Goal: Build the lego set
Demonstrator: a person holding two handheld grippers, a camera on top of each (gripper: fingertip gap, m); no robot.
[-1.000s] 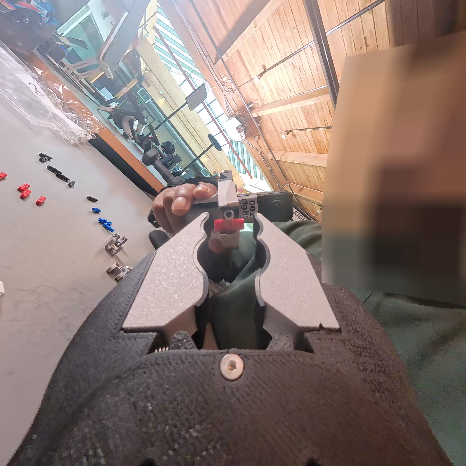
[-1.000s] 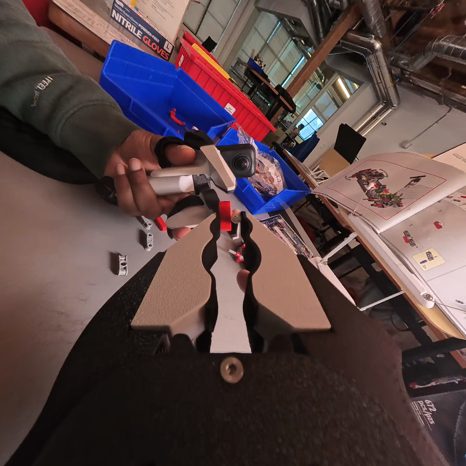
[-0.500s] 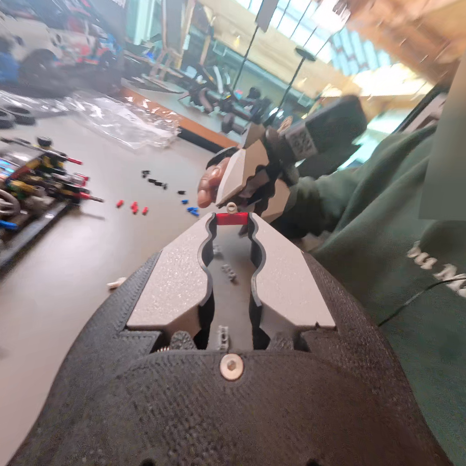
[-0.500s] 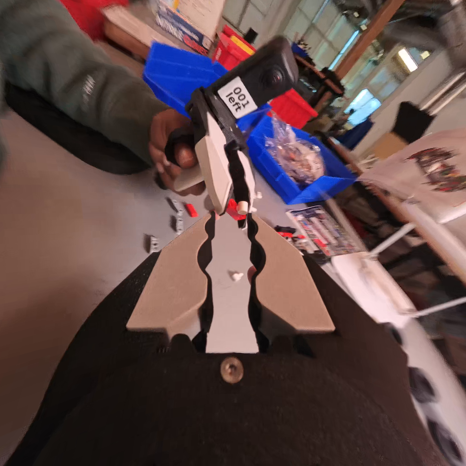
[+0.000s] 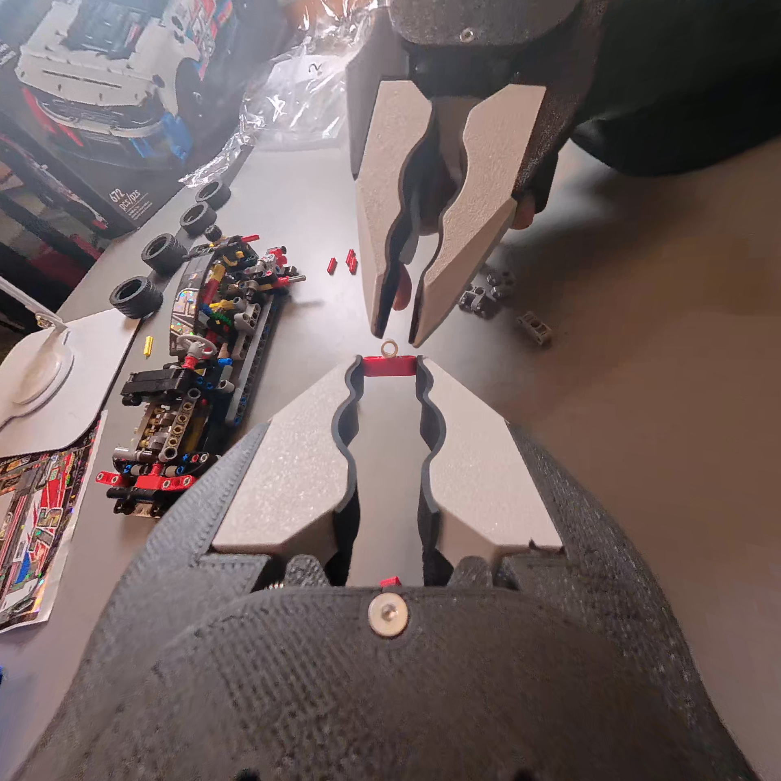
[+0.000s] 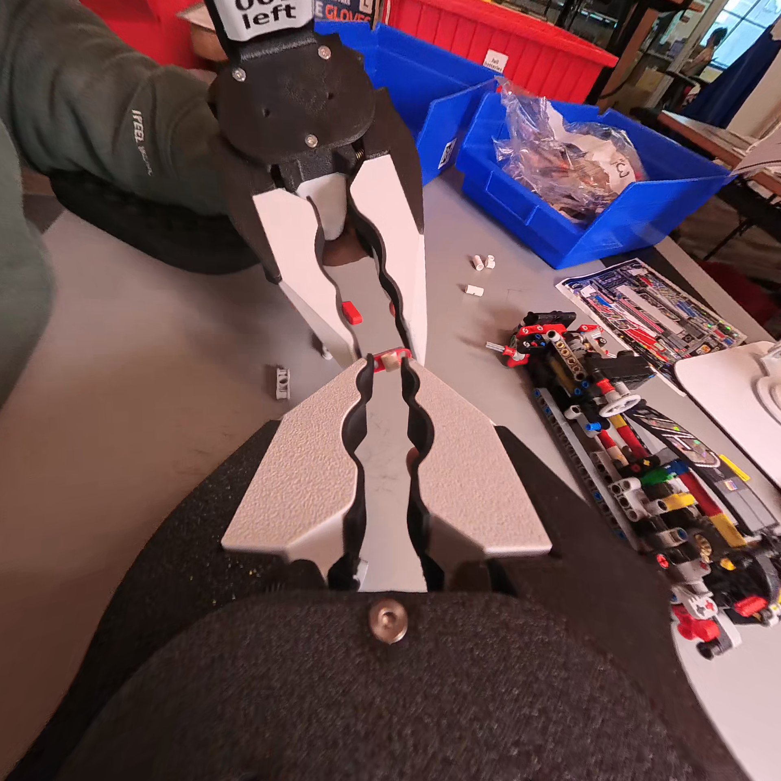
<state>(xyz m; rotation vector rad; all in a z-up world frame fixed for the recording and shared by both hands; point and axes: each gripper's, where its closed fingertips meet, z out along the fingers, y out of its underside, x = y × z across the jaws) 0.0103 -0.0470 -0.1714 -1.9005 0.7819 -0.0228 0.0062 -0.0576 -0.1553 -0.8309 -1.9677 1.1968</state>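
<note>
My left gripper is shut on a short red beam, held crosswise at its fingertips above the grey table. A small tan ring piece sits on the beam's middle. My right gripper faces it tip to tip, jaws slightly apart either side of the tan piece without touching it. In the left wrist view the right gripper comes down from above. In the right wrist view the left gripper comes from above. The part-built car chassis lies to the left of the grippers on the table.
Several black tyres and the set's box lie beyond the chassis. Red pins, grey connectors and white pieces are scattered around. A sticker sheet, blue bins and a white base stand nearby. Both grippers' tips are close together, under 4 cm apart. Both grippers' tips are roughly 35 centimeters from the white base. The left camera catches it too, in the left wrist view.
Both grippers swung down from a raised, tilted pose to just over the table. The left still holds the red beam. The right now faces it tip to tip at the tan piece.
</note>
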